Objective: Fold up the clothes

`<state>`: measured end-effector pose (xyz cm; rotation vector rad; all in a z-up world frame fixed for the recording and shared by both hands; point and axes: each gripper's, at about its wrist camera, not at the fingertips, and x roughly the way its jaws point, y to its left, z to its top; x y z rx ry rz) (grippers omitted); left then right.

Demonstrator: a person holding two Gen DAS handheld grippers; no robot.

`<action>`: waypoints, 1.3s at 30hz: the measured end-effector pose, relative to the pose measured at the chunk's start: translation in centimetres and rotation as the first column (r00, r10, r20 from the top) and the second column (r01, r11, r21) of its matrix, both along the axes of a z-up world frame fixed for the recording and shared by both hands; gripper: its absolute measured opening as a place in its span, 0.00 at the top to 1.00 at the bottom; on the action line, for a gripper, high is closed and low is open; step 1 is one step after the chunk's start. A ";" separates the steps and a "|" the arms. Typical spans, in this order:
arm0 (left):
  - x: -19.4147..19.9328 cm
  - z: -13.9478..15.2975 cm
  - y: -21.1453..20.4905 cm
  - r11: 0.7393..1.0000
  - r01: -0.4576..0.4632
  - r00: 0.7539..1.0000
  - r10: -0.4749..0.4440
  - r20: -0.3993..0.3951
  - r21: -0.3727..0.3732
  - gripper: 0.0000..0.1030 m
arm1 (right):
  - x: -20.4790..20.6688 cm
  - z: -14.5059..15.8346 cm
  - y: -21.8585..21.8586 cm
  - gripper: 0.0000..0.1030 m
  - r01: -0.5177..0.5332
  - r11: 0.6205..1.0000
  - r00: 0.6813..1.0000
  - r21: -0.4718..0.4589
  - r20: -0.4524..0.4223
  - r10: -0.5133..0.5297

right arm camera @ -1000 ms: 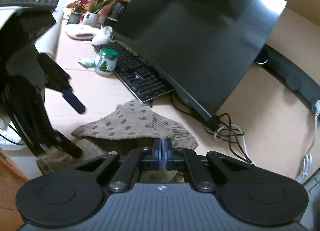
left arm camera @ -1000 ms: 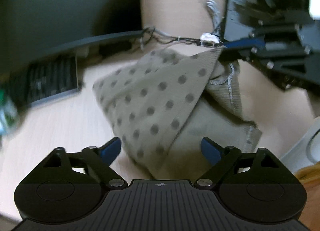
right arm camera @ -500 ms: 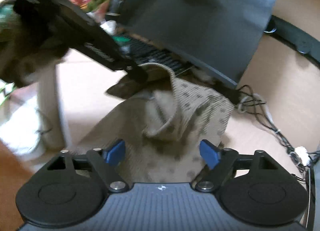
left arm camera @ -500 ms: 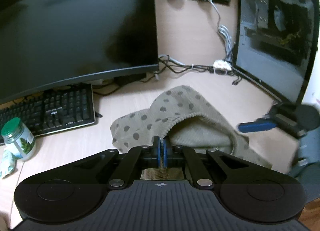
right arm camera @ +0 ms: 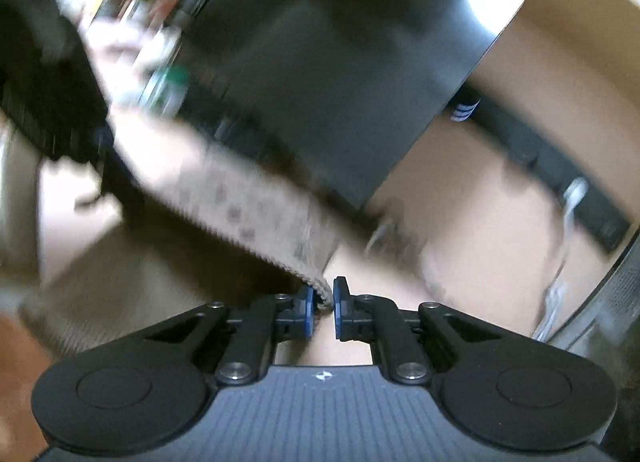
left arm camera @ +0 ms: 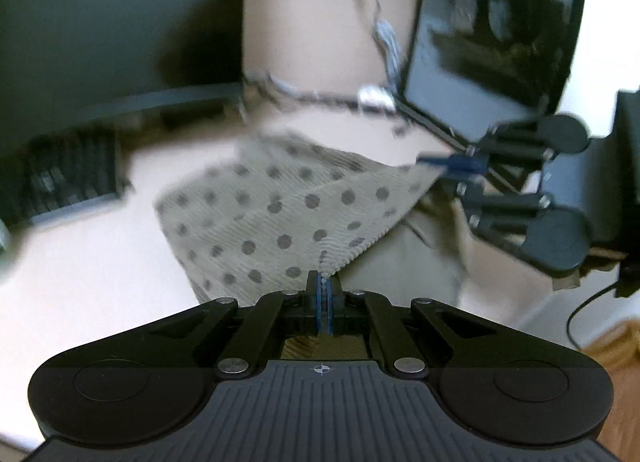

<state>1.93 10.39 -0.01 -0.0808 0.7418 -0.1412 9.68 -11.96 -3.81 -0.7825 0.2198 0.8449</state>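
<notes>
A beige knitted garment with grey dots [left arm camera: 280,214] is lifted off the desk and stretched between both grippers. My left gripper [left arm camera: 324,290] is shut on its near ribbed edge. In the left wrist view my right gripper [left arm camera: 444,164] holds the far corner at the right. In the right wrist view my right gripper [right arm camera: 322,298] is nearly closed on the ribbed hem of the garment [right arm camera: 248,210], which runs up to the left. Both views are blurred by motion.
A large dark monitor [left arm camera: 100,30] and a keyboard [left arm camera: 60,178] stand at the back left. A PC case [left arm camera: 492,34] and cables [left arm camera: 372,98] are at the back right. A green-lidded jar [right arm camera: 168,90] stands beyond the garment. The desk [left arm camera: 80,270] is light wood.
My right gripper, open half a second ago, has closed on the garment's hem. Both grippers have lifted the garment and pulled it taut between them. My left gripper stays shut on the edge.
</notes>
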 end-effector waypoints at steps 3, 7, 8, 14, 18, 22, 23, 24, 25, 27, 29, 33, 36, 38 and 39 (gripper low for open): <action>0.0 -1.4 0.0 0.998 0.028 0.998 -0.030 -0.051 -0.050 0.97 | -0.1 -3.5 -1.0 0.91 0.003 0.986 0.998 -0.168 -0.069 -0.015; -0.2 -1.4 0.8 0.988 0.060 0.996 -0.069 -0.062 -0.139 0.88 | 1.1 -3.9 -3.0 0.57 0.076 0.971 0.995 -0.227 -0.044 -0.088; -0.4 -1.1 1.0 0.984 0.076 0.995 -0.087 -0.057 -0.163 0.84 | 1.9 -3.4 -3.5 0.39 0.101 0.970 0.993 -0.221 -0.046 -0.113; -1.8 1.5 2.3 0.961 0.165 0.986 -0.162 0.028 -0.223 0.57 | 5.8 -0.3 -5.9 0.35 0.238 0.961 0.967 -0.138 -0.060 -0.248; -0.6 2.8 4.6 0.953 0.059 0.996 -0.036 0.084 -0.296 0.52 | 7.1 3.7 -5.3 0.31 0.233 0.963 0.926 0.134 -0.334 -0.177; 3.3 1.1 6.5 0.894 -0.124 0.989 0.146 0.018 -0.431 0.46 | 8.9 4.9 -1.5 0.33 0.231 0.899 0.784 0.372 -0.618 0.054; 4.2 0.4 6.8 0.879 -0.162 0.985 0.174 -0.015 -0.448 0.46 | 9.2 4.2 -0.3 0.39 0.222 0.901 0.738 0.373 -0.668 0.095; 5.1 -0.5 7.2 0.864 -0.198 0.979 0.197 -0.051 -0.462 0.47 | 9.5 3.5 0.8 0.43 0.213 0.902 0.687 0.376 -0.714 0.135; 5.7 -1.2 7.5 0.849 -0.223 0.974 0.214 -0.074 -0.479 0.48 | 9.5 2.6 1.9 0.44 0.203 0.911 0.655 0.360 -0.741 0.147; 6.5 -2.2 8.2 0.821 -0.246 0.968 0.229 -0.098 -0.515 0.50 | 9.2 -0.1 3.1 0.46 0.210 0.940 0.665 0.269 -0.744 0.064; 8.0 -2.4 8.7 0.817 -0.247 0.968 0.229 -0.100 -0.520 0.50 | 9.4 -1.0 3.1 0.45 0.259 0.926 0.647 0.275 -0.761 0.045; 11.4 -2.2 9.3 0.874 -0.219 0.975 0.216 -0.056 -0.433 0.51 | 8.0 -0.9 4.8 0.42 0.239 0.942 0.692 0.236 -0.722 0.005; 12.6 -1.7 9.3 0.890 -0.218 0.976 0.210 -0.065 -0.401 0.47 | 8.9 0.4 5.1 0.42 0.226 0.948 0.705 0.225 -0.709 0.001; 12.8 -1.5 8.9 0.909 -0.199 0.980 0.189 -0.062 -0.366 0.44 | 10.2 1.9 4.0 0.35 0.285 0.922 0.698 0.262 -0.716 -0.012; 12.8 -1.4 8.6 0.917 -0.190 0.982 0.181 -0.060 -0.351 0.43 | 10.9 2.4 3.6 0.32 0.317 0.908 0.699 0.274 -0.714 -0.028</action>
